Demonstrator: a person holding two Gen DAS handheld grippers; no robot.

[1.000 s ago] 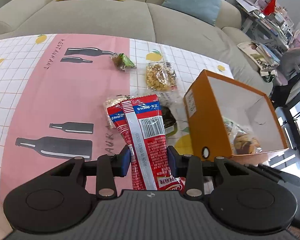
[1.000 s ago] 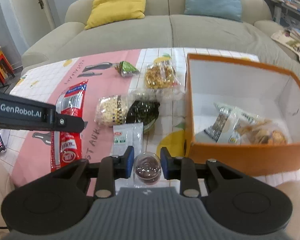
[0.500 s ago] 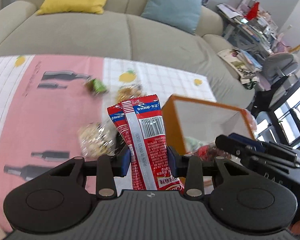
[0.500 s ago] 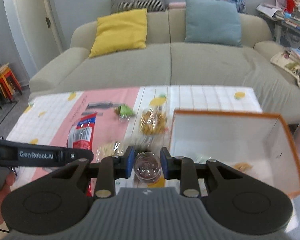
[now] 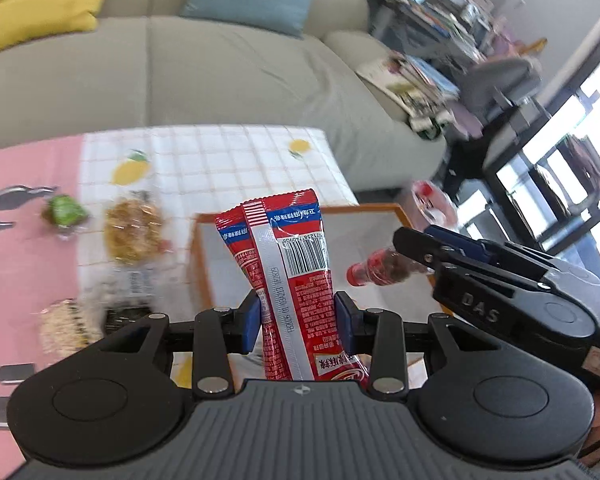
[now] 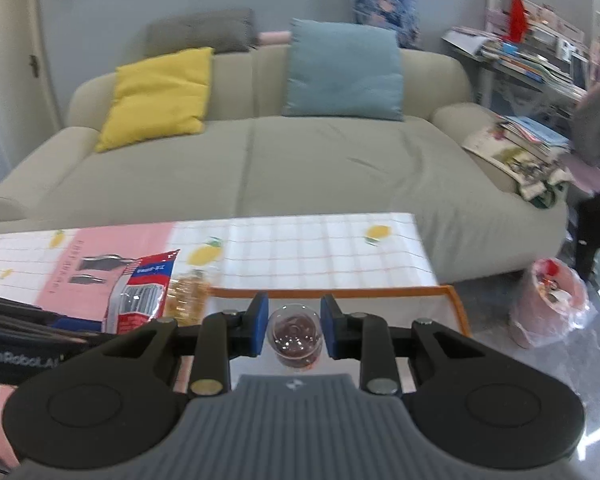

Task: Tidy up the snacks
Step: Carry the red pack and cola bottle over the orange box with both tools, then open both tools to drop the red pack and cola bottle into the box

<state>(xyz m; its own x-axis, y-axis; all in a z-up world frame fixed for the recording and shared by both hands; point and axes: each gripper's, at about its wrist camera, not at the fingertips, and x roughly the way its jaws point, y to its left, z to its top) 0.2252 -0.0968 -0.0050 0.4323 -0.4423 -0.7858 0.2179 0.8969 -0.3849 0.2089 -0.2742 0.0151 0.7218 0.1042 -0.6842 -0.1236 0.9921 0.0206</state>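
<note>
Low table (image 6: 320, 240) spread with a checked white cloth printed with lemons, one half pink with grey bottle silhouettes. Behind the table, a beige fabric sofa (image 6: 300, 160) carrying a yellow cushion (image 6: 160, 96) and a blue-grey cushion (image 6: 344, 68); off the sofa's right end, cluttered shelves of books and papers (image 6: 532, 60) and a pink plastic bag (image 6: 548, 300) on the dark floor.

On the table's near right corner, an open orange cardboard box with white inside walls (image 5: 224, 264). Left of the box on the cloth: a clear bag of golden snacks (image 5: 134, 228), a small green-wrapped piece (image 5: 64, 210), blurred packets nearer.

Left gripper (image 5: 296, 320) pinching a long red foil snack packet (image 5: 284, 256) upright over the box, barcode and small print showing, too blurred to read. Right gripper (image 6: 294, 324) clamped on a small clear bottle of dark drink with a red cap (image 5: 380, 270), also above the box. "DAS" legible on one gripper body, "GenRobot.AI" on the other.
</note>
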